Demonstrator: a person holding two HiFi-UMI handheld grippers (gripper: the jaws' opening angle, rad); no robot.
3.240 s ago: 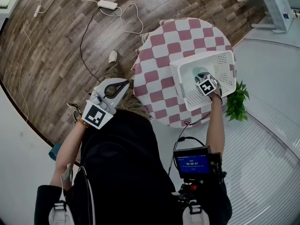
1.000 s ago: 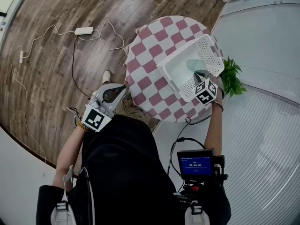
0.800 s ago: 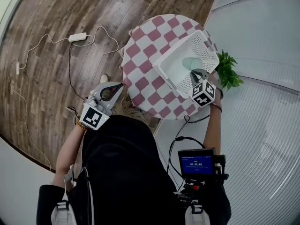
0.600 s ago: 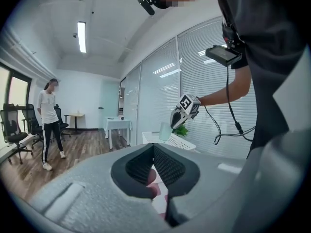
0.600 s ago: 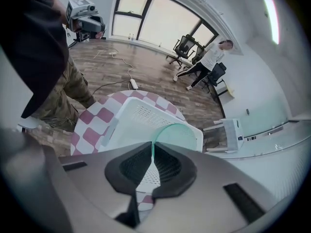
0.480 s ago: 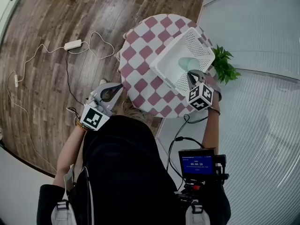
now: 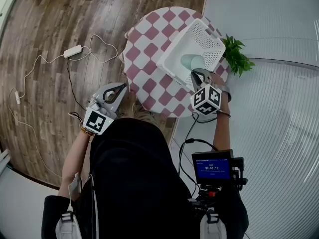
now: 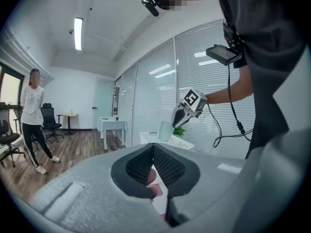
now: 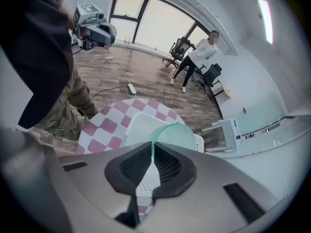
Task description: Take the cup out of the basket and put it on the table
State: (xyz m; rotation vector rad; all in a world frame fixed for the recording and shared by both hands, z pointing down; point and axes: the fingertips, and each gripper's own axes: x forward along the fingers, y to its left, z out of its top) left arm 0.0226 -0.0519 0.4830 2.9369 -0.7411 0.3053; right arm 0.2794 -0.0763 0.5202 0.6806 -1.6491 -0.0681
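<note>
A pale green cup (image 7: 191,61) hung pinched by its rim in the clenched fingers of the right gripper (image 7: 198,75), held over the white perforated basket (image 7: 201,33). The basket sat toward 3 o'clock on the round, pink-and-white checked tabletop (image 7: 144,49). In the right gripper view the cup's thin wall stood squeezed between the two dark pads, with its mouth tilted away over the basket.

The left gripper (image 7: 121,87) hovered off the tabletop's edge at about 7 o'clock, with its fingers closed tip to tip on nothing. Each gripper's cube carried black-and-white square markers with no lettering.

A small monitor (image 7: 212,165) at the person's waist showed a blue screen with a timer that appeared to read 00:00:10; its other print was too small to read. A green plant (image 7: 234,54) stood at 3 o'clock of the basket, and a white power adapter (image 7: 72,51) with its cable lay on the wood floor at 9 o'clock.
</note>
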